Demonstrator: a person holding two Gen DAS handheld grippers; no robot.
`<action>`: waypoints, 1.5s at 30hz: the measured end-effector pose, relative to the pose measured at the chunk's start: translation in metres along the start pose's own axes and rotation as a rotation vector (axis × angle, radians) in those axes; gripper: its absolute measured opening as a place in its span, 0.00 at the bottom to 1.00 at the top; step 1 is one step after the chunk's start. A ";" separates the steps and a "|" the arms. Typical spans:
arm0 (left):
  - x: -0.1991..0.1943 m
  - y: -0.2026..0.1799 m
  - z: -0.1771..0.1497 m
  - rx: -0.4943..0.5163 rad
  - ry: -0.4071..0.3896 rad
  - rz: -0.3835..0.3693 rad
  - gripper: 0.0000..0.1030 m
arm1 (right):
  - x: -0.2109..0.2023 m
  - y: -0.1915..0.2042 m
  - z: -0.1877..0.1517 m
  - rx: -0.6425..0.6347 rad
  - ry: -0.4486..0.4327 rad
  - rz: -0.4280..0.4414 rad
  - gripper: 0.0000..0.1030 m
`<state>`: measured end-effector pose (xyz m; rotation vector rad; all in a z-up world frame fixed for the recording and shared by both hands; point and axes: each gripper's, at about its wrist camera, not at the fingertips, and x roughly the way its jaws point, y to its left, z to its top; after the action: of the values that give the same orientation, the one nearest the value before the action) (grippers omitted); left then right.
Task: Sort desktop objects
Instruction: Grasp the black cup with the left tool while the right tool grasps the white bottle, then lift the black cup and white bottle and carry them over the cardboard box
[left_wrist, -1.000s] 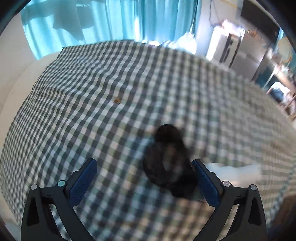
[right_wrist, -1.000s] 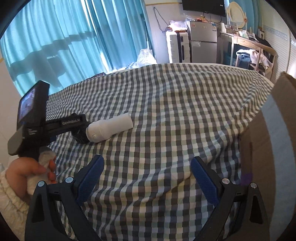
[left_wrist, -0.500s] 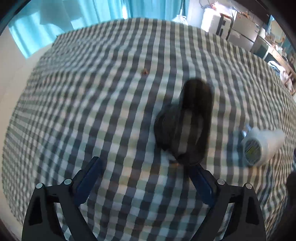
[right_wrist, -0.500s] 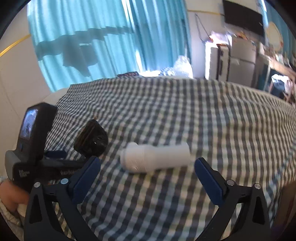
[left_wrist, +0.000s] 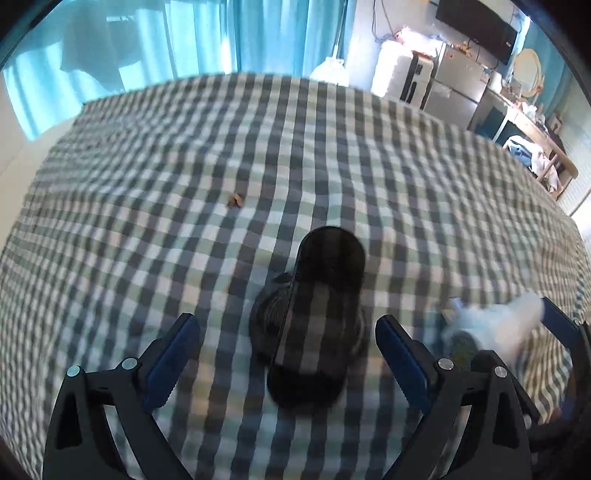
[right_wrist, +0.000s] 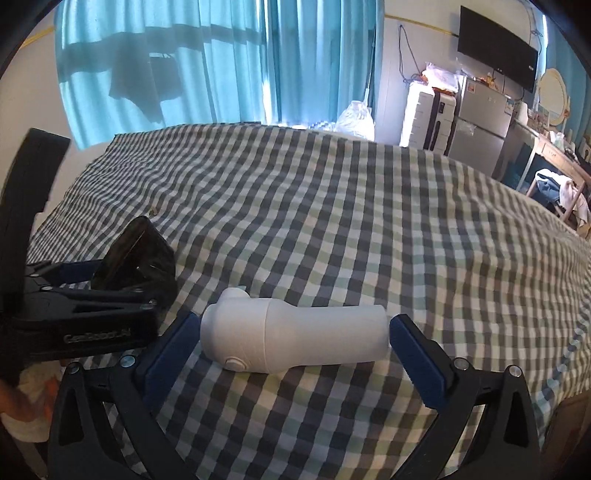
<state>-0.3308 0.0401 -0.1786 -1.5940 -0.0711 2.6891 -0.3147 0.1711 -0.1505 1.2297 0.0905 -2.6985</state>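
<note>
Right wrist view: smooth white bottle-shaped device (right_wrist: 295, 338) lying sideways.

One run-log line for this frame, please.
left gripper: open, astride black case | right gripper: open, astride white bottle

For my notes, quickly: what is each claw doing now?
Left claw: open, around the dark glossy object, not gripping.
Right claw: open, around the white bottle.
</note>
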 end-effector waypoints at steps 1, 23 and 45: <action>0.004 0.000 0.001 -0.001 0.007 0.003 0.96 | 0.003 0.000 -0.001 -0.006 0.009 -0.003 1.00; -0.076 0.024 -0.017 0.045 -0.078 -0.044 0.63 | -0.050 0.000 -0.008 0.072 -0.003 0.019 0.97; -0.320 -0.072 -0.051 0.187 -0.333 -0.269 0.63 | -0.363 -0.028 -0.020 0.091 -0.359 -0.096 0.97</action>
<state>-0.1333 0.1018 0.0804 -0.9985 -0.0331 2.6263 -0.0713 0.2490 0.1094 0.7599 -0.0218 -2.9880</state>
